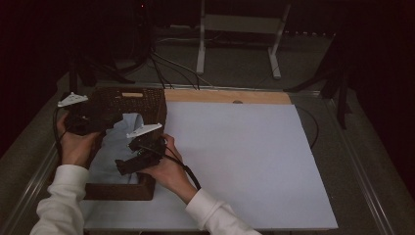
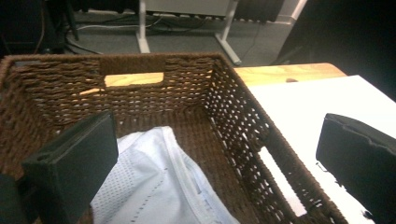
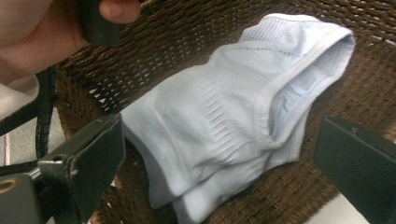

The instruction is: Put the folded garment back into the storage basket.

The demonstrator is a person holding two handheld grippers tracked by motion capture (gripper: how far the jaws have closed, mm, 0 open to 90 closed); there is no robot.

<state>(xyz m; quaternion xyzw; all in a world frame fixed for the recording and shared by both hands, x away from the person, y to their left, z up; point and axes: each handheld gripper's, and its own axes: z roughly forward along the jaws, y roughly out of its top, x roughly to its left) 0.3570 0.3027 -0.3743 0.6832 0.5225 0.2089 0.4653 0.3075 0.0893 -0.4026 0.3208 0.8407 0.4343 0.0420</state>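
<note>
Both the left gripper (image 2: 215,163) and right gripper (image 3: 219,172) gape wide, holding nothing, above the pale garment (image 3: 233,116) in the basket (image 1: 147,100) at ten o'clock on the table.

- From the high view we look forward and down on the whole table, far off.
- Our two gripper views sit close, sharing the brown woven wicker basket (image 2: 233,116) and pale blue mesh garment (image 3: 224,116).

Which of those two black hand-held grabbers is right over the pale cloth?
The right gripper is: its open fingers hover above the pale garment in the wicker basket. The left gripper sits at the basket's left side.
</note>
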